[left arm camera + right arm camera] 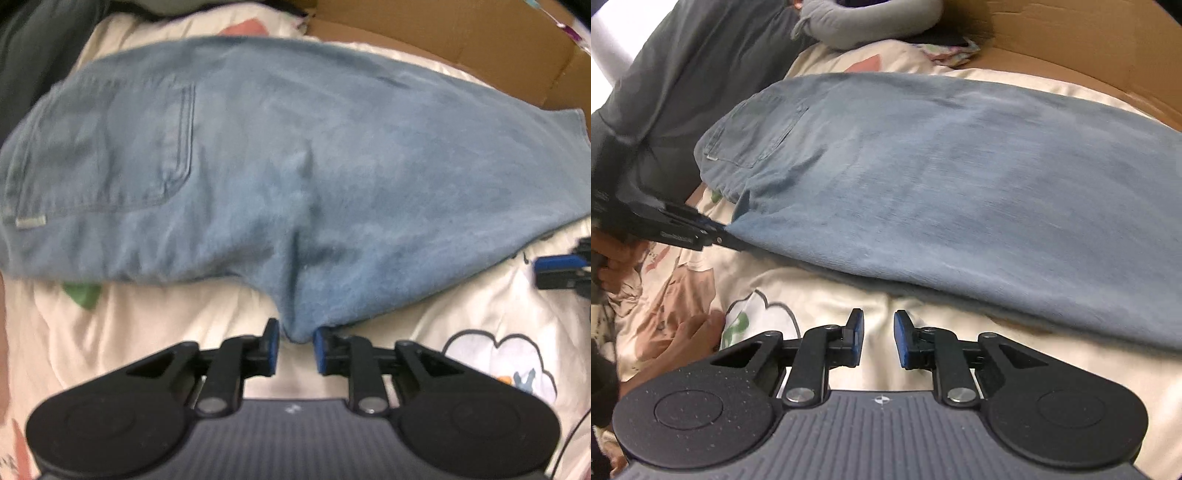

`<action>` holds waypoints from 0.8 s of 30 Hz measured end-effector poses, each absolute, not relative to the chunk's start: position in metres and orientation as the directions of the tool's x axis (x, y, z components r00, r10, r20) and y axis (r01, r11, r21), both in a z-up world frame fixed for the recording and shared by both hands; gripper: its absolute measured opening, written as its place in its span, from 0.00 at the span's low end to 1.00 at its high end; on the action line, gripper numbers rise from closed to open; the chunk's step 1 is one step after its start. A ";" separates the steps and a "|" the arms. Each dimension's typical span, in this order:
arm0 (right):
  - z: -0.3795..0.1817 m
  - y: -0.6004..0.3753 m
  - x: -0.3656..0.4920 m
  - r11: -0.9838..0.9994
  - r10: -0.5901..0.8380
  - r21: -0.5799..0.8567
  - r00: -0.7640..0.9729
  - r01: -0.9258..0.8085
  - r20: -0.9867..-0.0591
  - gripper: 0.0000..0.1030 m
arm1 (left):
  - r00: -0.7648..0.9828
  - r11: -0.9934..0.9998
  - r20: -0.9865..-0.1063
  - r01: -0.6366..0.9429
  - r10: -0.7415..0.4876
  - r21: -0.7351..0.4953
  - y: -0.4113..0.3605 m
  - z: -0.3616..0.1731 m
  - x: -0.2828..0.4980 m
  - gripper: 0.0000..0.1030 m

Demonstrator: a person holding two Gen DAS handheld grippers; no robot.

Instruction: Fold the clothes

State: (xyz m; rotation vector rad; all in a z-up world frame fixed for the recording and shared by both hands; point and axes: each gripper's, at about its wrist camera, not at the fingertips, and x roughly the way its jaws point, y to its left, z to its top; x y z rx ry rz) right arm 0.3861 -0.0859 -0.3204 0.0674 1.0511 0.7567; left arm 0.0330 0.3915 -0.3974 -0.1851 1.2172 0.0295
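Jeans: the light-blue jeans [295,155] lie flat across the bed's cartoon-print cover [140,332], back pocket [122,147] at their left end, legs running off to the right toward the cardboard box [461,48].

Left claw: my left claw [293,349] sits at the jeans' near edge, where a nub of denim pokes down between the blue pads [272,345]. The jaws stand narrow and the cloth is in the gap, but I cannot tell if the pads truly bite it.

Right claw: my right claw [878,338] hovers just short of the jeans' near edge, jaws a little apart, nothing but bed cover between them.

Risk, left: in my judgement the nub is a shallow catch; if I lift now, the heavy denim may slip out of the pads.

Risk, right: with this claw empty, a one-sided lift would drag the jeans askew and bunch the fold.

Risk, layers: pinching only the top layer at the jeans' edge would leave the under leg behind.

Pose, left: tilted steeply down at the jeans' near edge; from the right wrist view it reaches in from the left, my hand [609,266] behind it.

Pose, right: angled down more gently, facing the jeans' long near edge.
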 end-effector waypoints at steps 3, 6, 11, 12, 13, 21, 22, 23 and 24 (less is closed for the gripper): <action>-0.315 -0.115 0.383 0.783 0.573 0.405 0.296 -0.472 -0.764 0.31 | 0.344 0.986 -0.935 -0.108 -0.083 -0.128 0.390 -0.404 0.034 0.30; -0.311 -0.147 0.378 0.823 0.546 0.413 0.340 -0.391 -0.766 0.34 | 0.360 0.981 -0.927 -0.117 -0.100 -0.152 0.391 -0.407 0.039 0.33; -0.306 -0.207 0.367 0.881 0.471 0.423 0.465 -0.211 -0.750 0.40 | 0.390 0.975 -0.912 -0.121 -0.125 -0.186 0.392 -0.406 0.044 0.33; -0.305 -0.219 0.364 0.888 0.452 0.427 0.495 -0.172 -0.742 0.43 | 0.390 0.974 -0.911 -0.120 -0.131 -0.191 0.393 -0.405 0.044 0.33; -0.304 -0.231 0.360 0.893 0.432 0.430 0.525 -0.133 -0.734 0.43 | 0.389 0.973 -0.911 -0.117 -0.138 -0.197 0.394 -0.404 0.043 0.33; -0.321 -0.302 0.350 0.894 0.290 0.439 0.635 0.086 -0.716 0.44 | 0.376 0.968 -0.908 -0.086 -0.187 -0.235 0.414 -0.384 0.032 0.37; -0.322 -0.309 0.352 0.888 0.277 0.446 0.650 0.107 -0.708 0.44 | 0.378 0.967 -0.906 -0.086 -0.190 -0.238 0.414 -0.382 0.032 0.39; -0.323 -0.317 0.353 0.881 0.265 0.455 0.664 0.129 -0.700 0.46 | 0.381 0.967 -0.905 -0.088 -0.191 -0.241 0.415 -0.381 0.030 0.40; -0.325 -0.325 0.354 0.866 0.253 0.474 0.677 0.160 -0.691 0.53 | 0.385 0.966 -0.903 -0.092 -0.190 -0.242 0.415 -0.380 0.029 0.40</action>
